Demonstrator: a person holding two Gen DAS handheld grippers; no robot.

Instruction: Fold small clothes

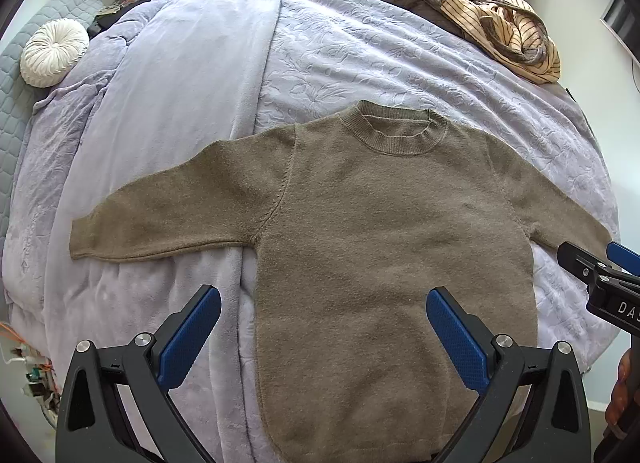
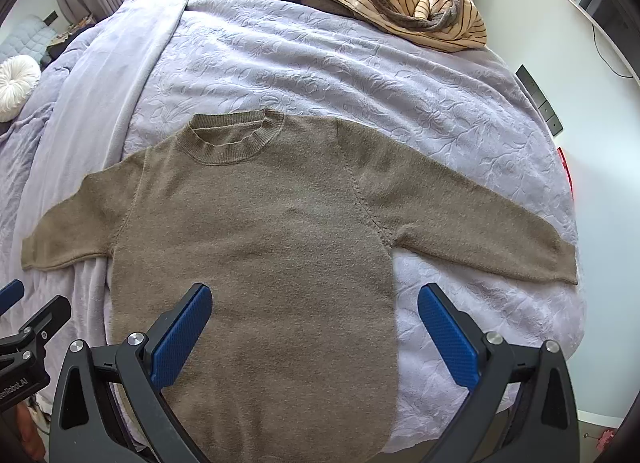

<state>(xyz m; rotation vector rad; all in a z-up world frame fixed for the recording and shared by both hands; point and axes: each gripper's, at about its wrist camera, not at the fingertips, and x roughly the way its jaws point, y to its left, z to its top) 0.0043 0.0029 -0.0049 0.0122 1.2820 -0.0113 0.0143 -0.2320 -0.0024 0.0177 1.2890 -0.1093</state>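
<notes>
An olive-brown knit sweater [image 1: 384,231] lies flat and face up on the lavender bedspread [image 1: 360,55], both sleeves spread out sideways and the ribbed collar at the far end. My left gripper [image 1: 324,339] hovers open above the sweater's lower left part, nothing between its blue pads. In the right wrist view the same sweater [image 2: 260,243] fills the middle. My right gripper [image 2: 314,335] is open over the lower right edge of the body, holding nothing. Each gripper shows at the edge of the other's view, the right gripper [image 1: 600,275] and the left gripper [image 2: 24,323].
A heap of striped and brown clothes [image 1: 480,11] sits at the far right of the bed. A folded lilac blanket [image 1: 168,111] covers the bed's left side. A round white cushion [image 1: 54,53] rests on a grey sofa at far left. Wall switches [image 2: 540,99] are on the right.
</notes>
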